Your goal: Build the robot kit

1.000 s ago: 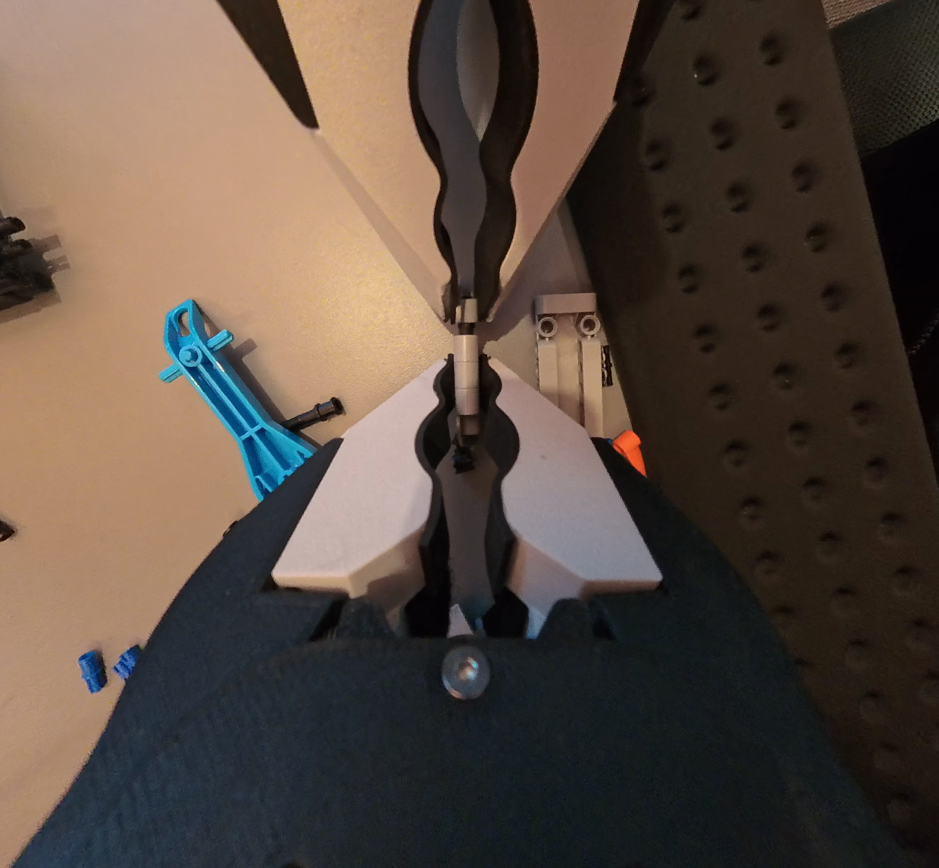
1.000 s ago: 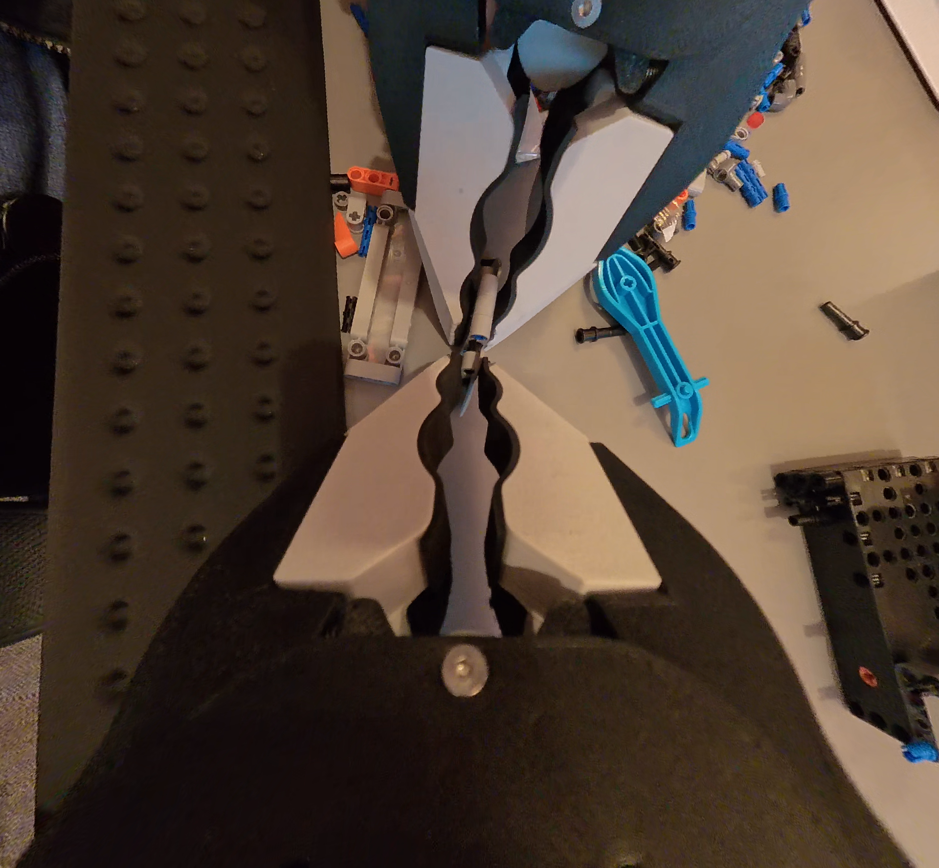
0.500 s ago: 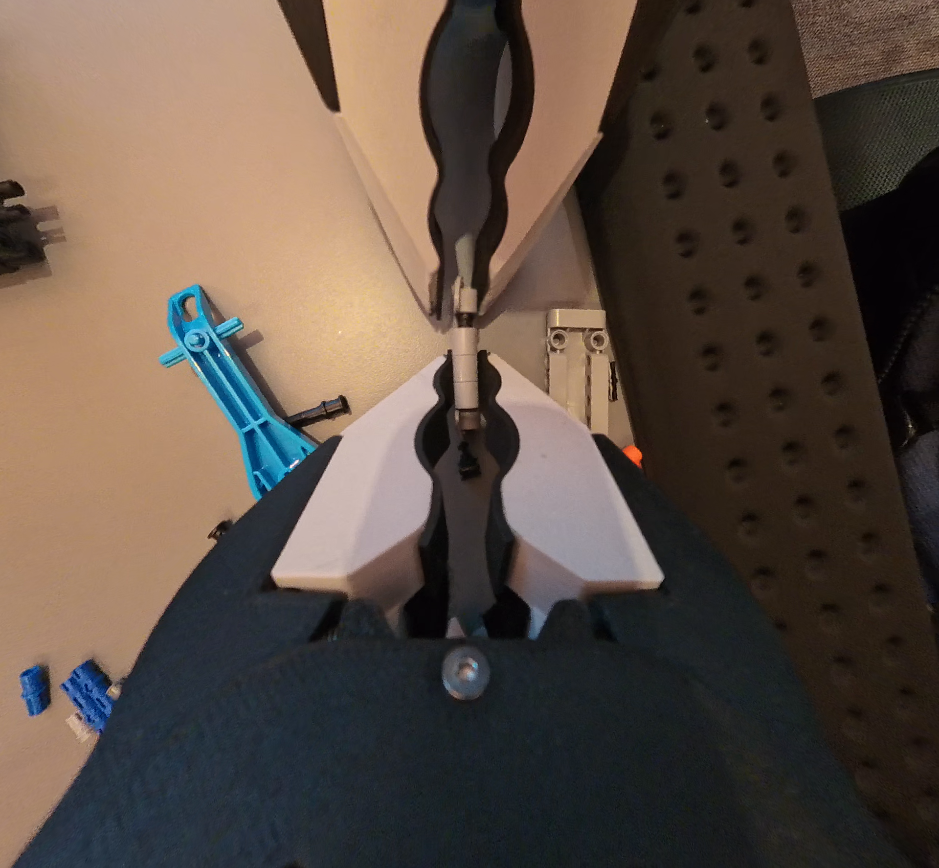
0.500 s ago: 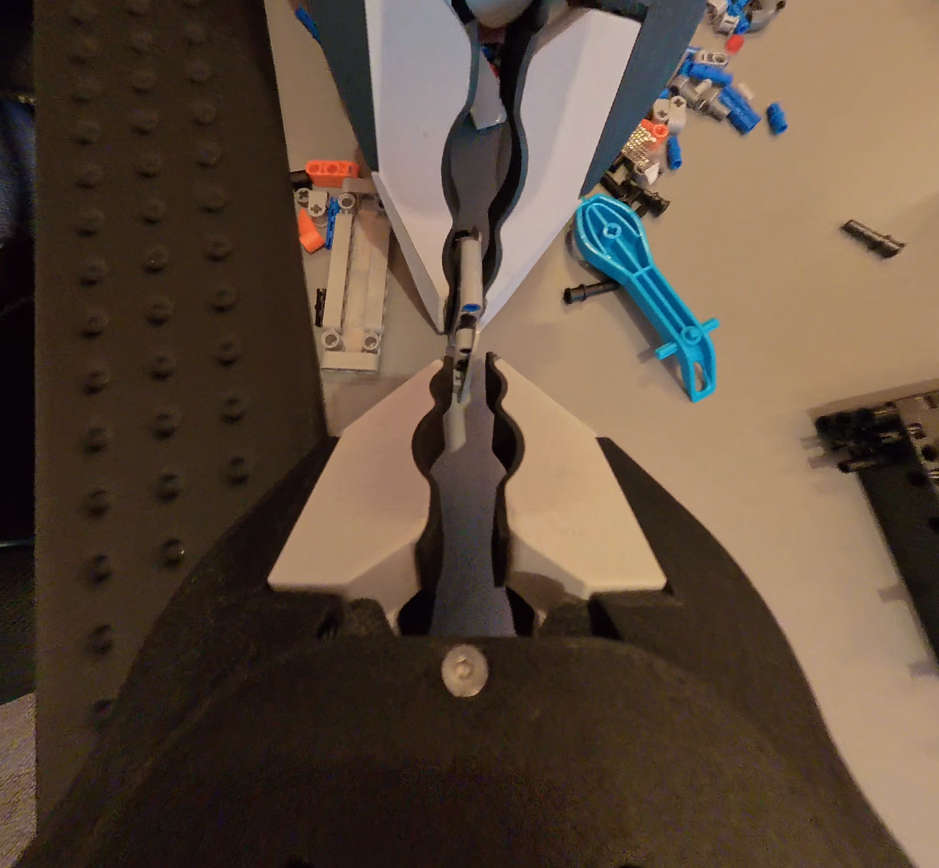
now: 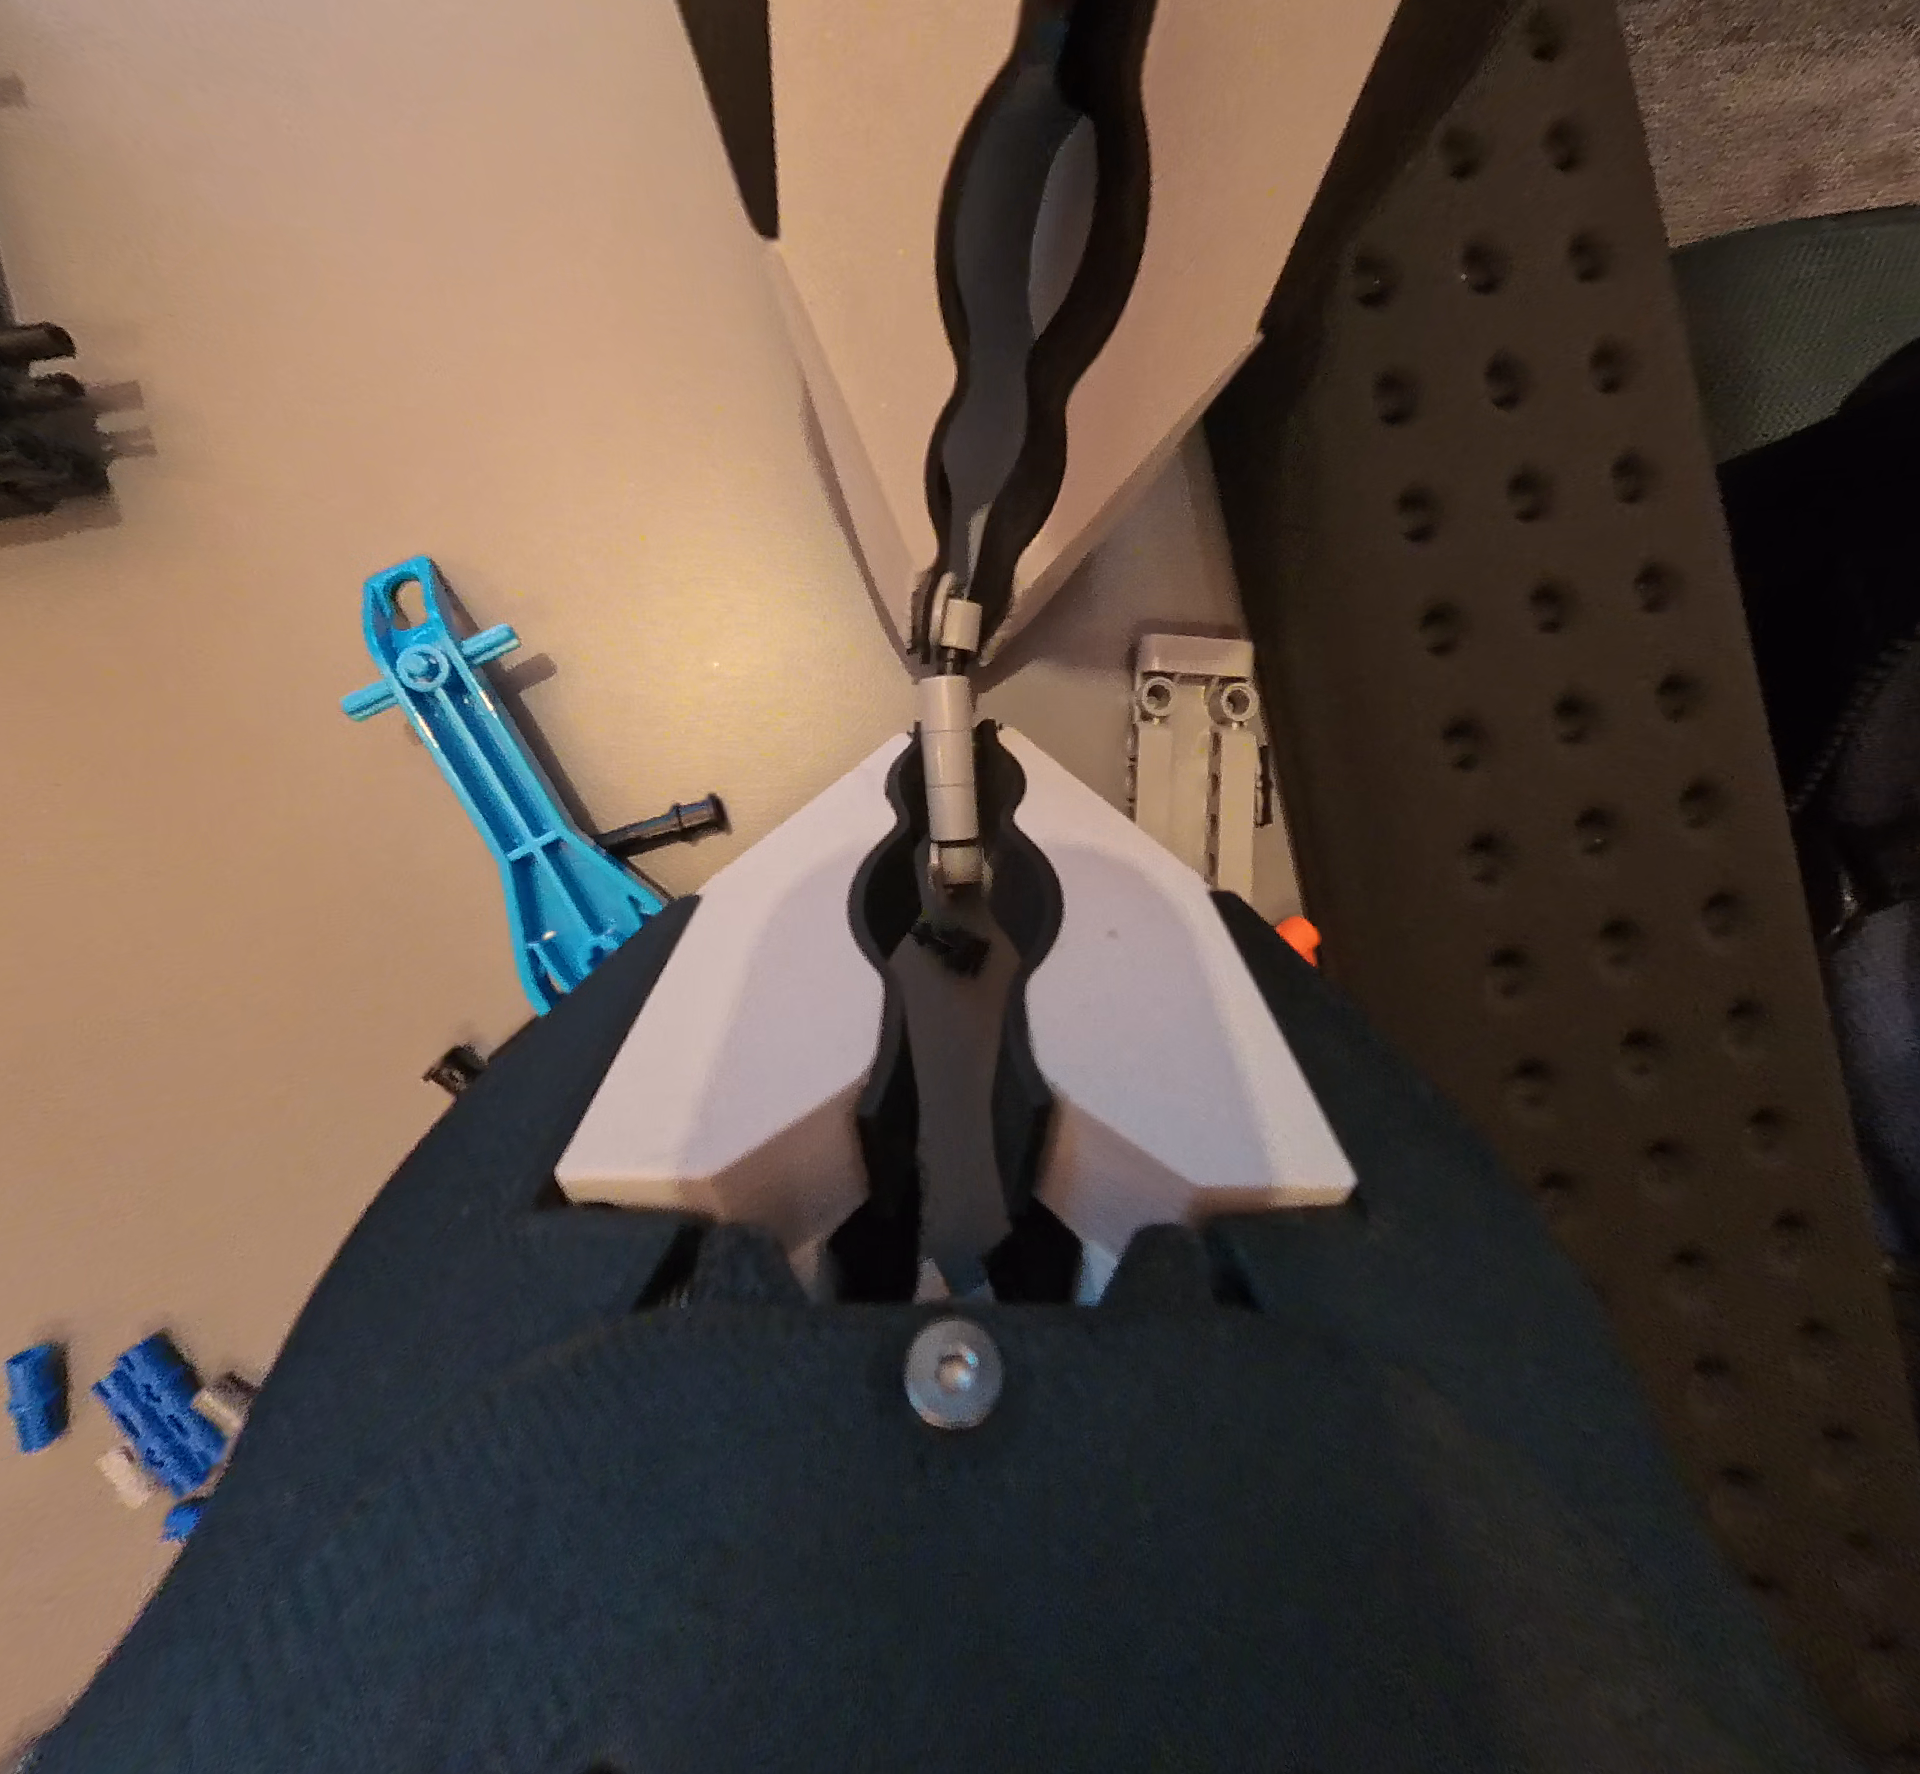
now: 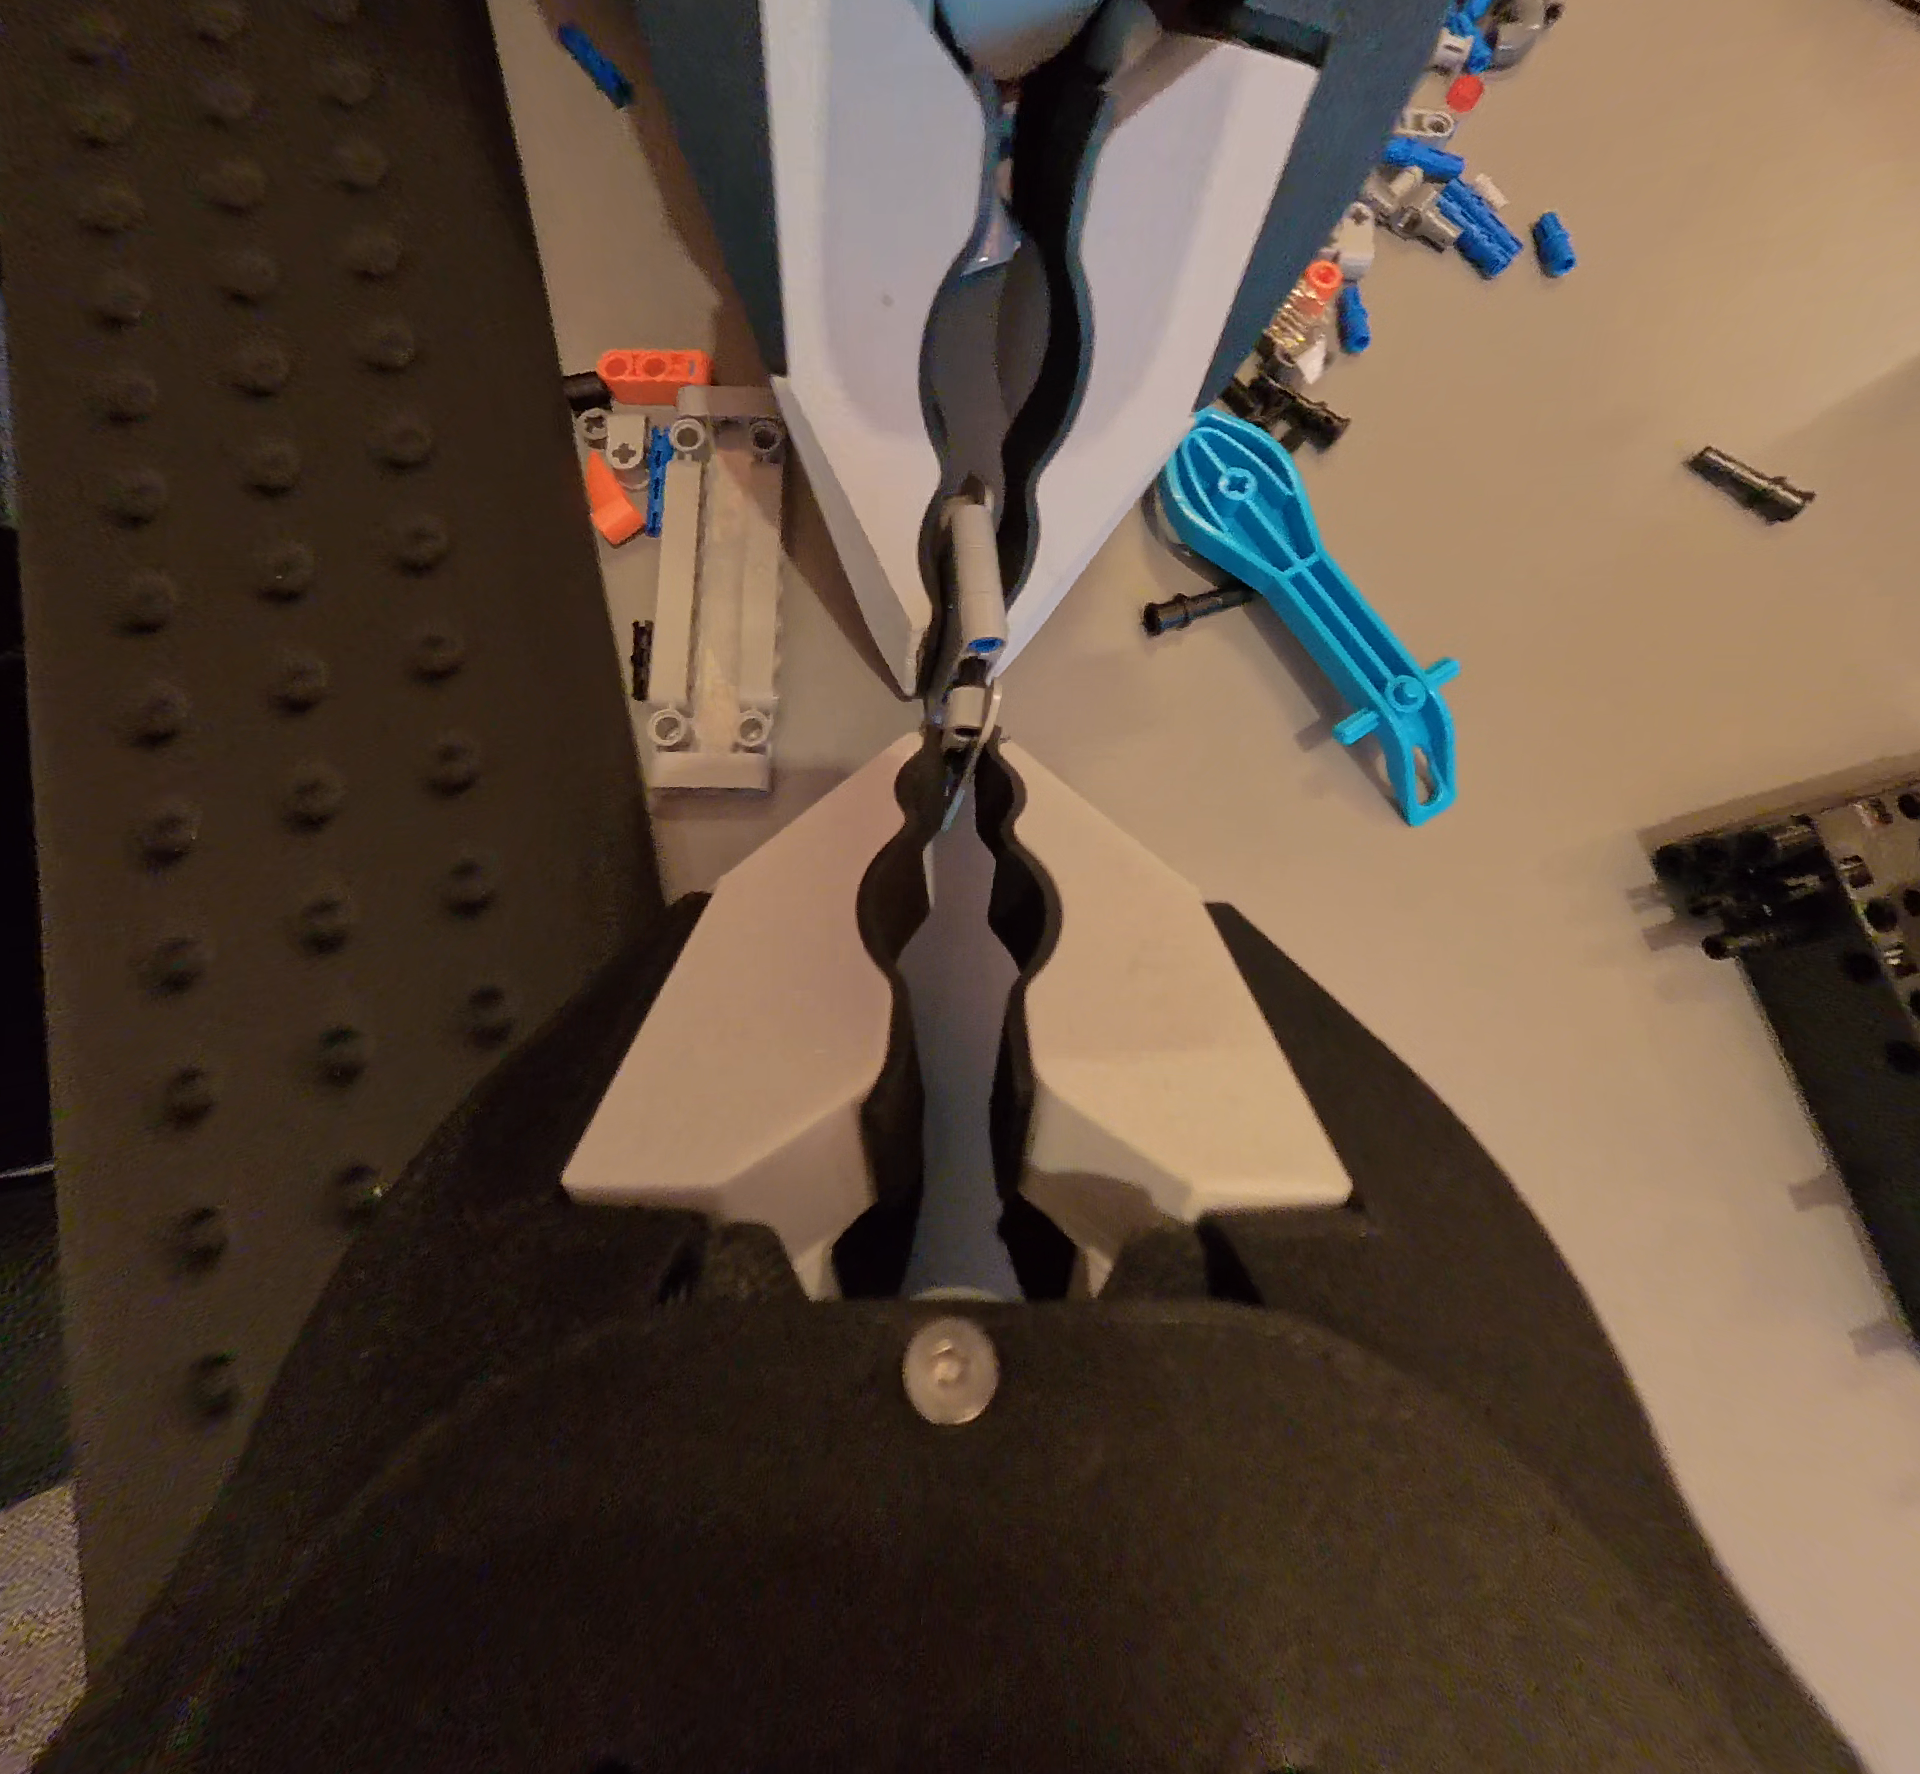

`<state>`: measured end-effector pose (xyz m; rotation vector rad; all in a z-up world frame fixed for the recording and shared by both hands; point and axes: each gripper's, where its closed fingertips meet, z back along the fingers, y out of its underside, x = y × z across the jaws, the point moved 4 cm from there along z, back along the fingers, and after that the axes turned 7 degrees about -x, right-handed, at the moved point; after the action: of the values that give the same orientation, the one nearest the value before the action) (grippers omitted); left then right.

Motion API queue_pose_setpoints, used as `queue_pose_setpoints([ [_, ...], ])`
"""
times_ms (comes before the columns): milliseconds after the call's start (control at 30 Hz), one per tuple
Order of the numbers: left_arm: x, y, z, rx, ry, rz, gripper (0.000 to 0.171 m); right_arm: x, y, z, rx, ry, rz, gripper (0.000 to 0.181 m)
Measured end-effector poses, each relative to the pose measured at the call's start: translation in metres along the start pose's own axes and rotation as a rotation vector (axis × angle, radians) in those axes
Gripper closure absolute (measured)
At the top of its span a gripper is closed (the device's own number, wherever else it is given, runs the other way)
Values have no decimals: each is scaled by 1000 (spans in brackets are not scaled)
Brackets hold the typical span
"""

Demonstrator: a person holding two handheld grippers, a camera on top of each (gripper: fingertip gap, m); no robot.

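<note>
My left gripper (image 5: pixel 951 737) is shut on a long grey connector piece (image 5: pixel 951 774), which also shows in the right wrist view (image 6: pixel 979 581). My right gripper (image 6: pixel 961 753) is shut on a small grey piece (image 6: pixel 968 706), and it comes in from the top of the left wrist view (image 5: pixel 951 649). The two grippers meet tip to tip above the table. A thin dark axle joins the two grey pieces end to end. The left gripper (image 6: pixel 961 675) hangs down from the top of the right wrist view.
A bright blue lever tool (image 6: pixel 1309 602) and a black pin (image 6: pixel 1190 607) lie on the table beside the grippers. A grey beam frame (image 6: pixel 717 602) and orange pieces (image 6: pixel 655 365) lie next to a black studded strip (image 6: pixel 260 581). Small blue and grey pieces (image 6: pixel 1455 197) and a black perforated assembly (image 6: pixel 1829 945) lie farther off. My two grippers' fingertips are within a few centimetres of each other.
Both grippers stay shut and tip to tip. The right gripper has tilted to the right in the left wrist view. The table objects have shifted slightly in both views.
</note>
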<state>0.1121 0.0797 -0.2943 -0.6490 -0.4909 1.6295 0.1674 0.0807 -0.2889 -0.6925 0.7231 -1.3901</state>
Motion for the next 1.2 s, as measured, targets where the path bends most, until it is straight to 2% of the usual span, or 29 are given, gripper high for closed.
queue_pose_setpoints([
  [267,0,0,0,5,9,7,168,2,-1,-1,13,22,46,179],
  [700,-1,-1,-1,31,30,-98,168,-3,0,-1,28,-131,146,178],
  [800,-2,-1,-1,27,48,-107,168,-3,0,-1,28,-189,137,178],
  [1200,0,-2,-1,5,65,-54,168,-3,-1,-1,-4,-172,52,178],
])
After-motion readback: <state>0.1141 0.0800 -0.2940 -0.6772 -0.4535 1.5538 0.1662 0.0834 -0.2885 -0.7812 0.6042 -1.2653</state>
